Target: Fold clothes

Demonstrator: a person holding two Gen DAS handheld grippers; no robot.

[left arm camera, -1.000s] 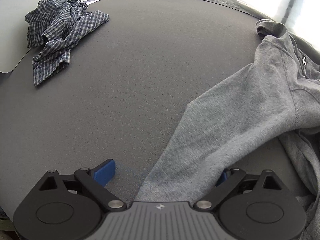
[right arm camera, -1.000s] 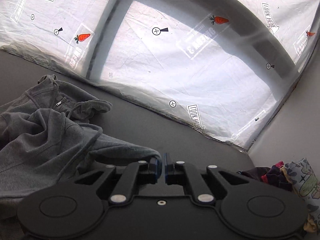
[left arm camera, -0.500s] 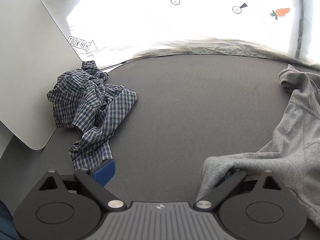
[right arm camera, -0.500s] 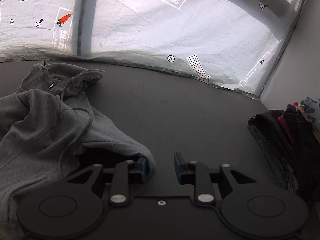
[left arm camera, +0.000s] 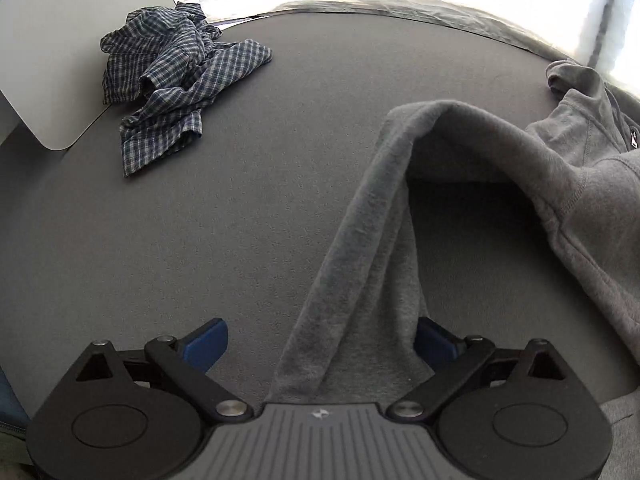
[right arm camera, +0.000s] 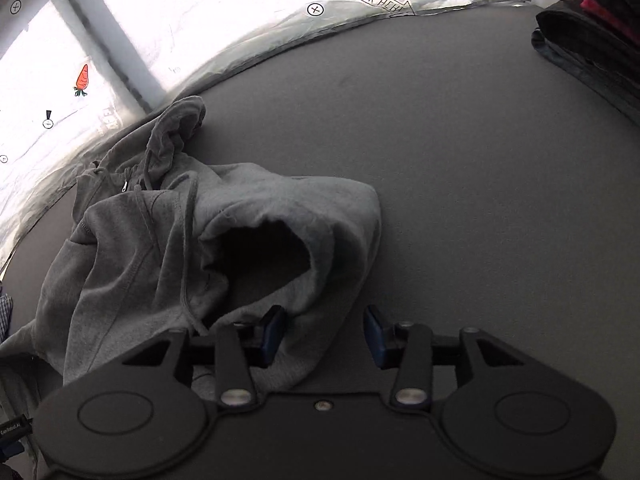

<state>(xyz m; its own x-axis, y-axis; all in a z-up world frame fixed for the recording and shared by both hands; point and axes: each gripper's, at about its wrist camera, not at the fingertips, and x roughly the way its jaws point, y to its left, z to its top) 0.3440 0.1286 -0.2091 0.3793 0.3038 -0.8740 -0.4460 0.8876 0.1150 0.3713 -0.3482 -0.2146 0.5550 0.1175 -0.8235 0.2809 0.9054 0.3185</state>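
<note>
A grey zip hoodie (left arm camera: 560, 184) lies bunched on the dark grey table (left arm camera: 280, 160). One sleeve (left arm camera: 360, 280) runs from a raised fold down between the blue pads of my left gripper (left arm camera: 320, 340), whose jaws stand wide open around it. In the right wrist view the hoodie (right arm camera: 160, 240) lies crumpled at left, with zipper and drawstrings showing. A folded-over sleeve end (right arm camera: 320, 280) reaches between the pads of my right gripper (right arm camera: 324, 332), which is open.
A crumpled blue plaid shirt (left arm camera: 176, 76) lies at the table's far left beside a pale board (left arm camera: 48, 60). A stack of dark folded clothes (right arm camera: 592, 48) sits at the far right. Bright plastic sheeting (right arm camera: 240, 20) borders the table's back edge.
My right gripper opened and let go of the grey cloth, then dropped lower over the table. My left gripper moved along the sleeve, which now arches up in front of it.
</note>
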